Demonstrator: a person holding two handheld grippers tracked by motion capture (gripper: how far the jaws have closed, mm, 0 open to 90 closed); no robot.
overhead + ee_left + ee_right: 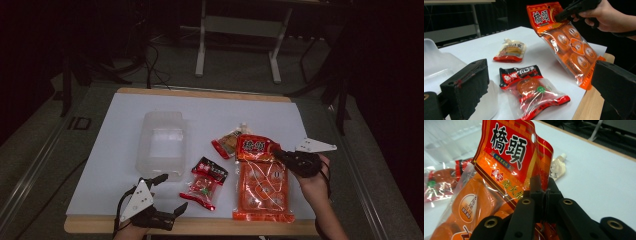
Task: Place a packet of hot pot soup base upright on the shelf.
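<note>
the orange snack bag [261, 182] is a long, glossy plastic pouch with an opaque orange-red header and a clear lower part showing round, individually wrapped pieces. its header reads 橋頭 in bold black characters (smaller print below is too fine to read). the right gripper [278, 153] has its fingers closed on the header's edge, lifting that end while the lower end rests at the tabletop's [120, 150] near edge. the left gripper [167, 192] hangs with fingers spread wide, holding nothing, near a red-and-black crinkly packet [205, 183] and a translucent plastic container [162, 144].
</note>
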